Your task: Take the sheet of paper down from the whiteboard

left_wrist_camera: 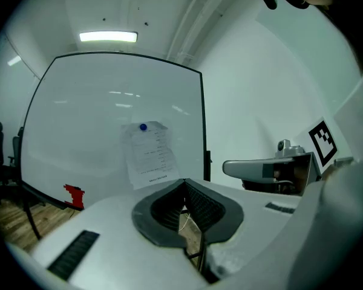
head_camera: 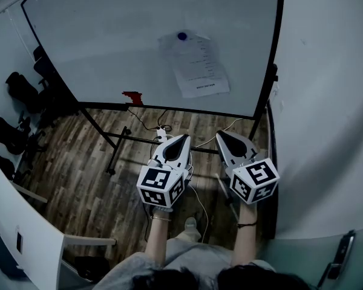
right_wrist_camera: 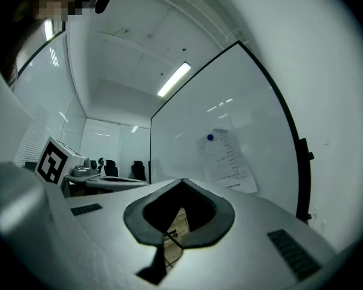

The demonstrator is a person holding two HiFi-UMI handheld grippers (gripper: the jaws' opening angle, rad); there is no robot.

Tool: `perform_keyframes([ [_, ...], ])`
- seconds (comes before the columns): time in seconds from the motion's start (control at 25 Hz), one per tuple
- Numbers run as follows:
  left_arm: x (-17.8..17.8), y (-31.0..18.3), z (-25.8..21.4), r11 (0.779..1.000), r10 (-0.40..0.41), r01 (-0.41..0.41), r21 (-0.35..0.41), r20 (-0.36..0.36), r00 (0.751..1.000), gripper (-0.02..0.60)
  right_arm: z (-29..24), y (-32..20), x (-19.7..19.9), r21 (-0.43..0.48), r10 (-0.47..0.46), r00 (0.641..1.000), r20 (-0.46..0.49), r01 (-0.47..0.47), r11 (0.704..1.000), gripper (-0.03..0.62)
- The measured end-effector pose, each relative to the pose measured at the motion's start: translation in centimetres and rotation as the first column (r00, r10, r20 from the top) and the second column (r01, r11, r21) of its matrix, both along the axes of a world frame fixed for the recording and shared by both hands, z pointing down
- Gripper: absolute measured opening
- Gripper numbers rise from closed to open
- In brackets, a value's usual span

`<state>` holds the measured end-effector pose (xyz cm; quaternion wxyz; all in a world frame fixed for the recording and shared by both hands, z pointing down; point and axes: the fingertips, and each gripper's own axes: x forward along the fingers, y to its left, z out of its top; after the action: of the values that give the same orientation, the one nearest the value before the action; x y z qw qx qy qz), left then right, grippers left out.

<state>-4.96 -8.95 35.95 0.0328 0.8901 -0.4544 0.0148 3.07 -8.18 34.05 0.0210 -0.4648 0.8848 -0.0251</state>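
A printed sheet of paper [head_camera: 196,65] hangs on the whiteboard [head_camera: 109,35], pinned at its top by a round blue magnet [head_camera: 181,36]. The same sheet of paper [left_wrist_camera: 150,154] with its magnet [left_wrist_camera: 143,127] shows ahead in the left gripper view, and the sheet [right_wrist_camera: 228,161] with the magnet [right_wrist_camera: 210,138] to the right in the right gripper view. My left gripper [head_camera: 184,138] and right gripper [head_camera: 221,135] are held side by side, well short of the board, below the sheet. Both point level at the board with jaws shut and nothing between them.
A red object [head_camera: 132,97] sits on the whiteboard's lower rail. The board's black stand [head_camera: 118,147] and cables [head_camera: 160,132] stand on the wooden floor. A white wall [head_camera: 327,101] runs close on the right. Black office chairs [head_camera: 18,89] stand at the left.
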Motion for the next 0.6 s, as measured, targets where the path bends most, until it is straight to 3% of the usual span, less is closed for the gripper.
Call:
perform_keyframes([
  [0.2, -1.0, -3.4, -0.8, 1.000, 0.028, -0.027, 0.004, -0.029, 0.999, 0.006, -0.2, -3.2, -1.5, 0.004, 0.004, 1.000, -0.008, -0.004, 1.000, 0.000],
  [0.6, -2.5, -9.5, -1.9, 0.995, 0.085, -0.084, 0.044, -0.013, 0.996, 0.006, -1.7, -8.8, -2.7, 0.054, 0.068, 0.998, -0.009, -0.067, 0.996, 0.000],
])
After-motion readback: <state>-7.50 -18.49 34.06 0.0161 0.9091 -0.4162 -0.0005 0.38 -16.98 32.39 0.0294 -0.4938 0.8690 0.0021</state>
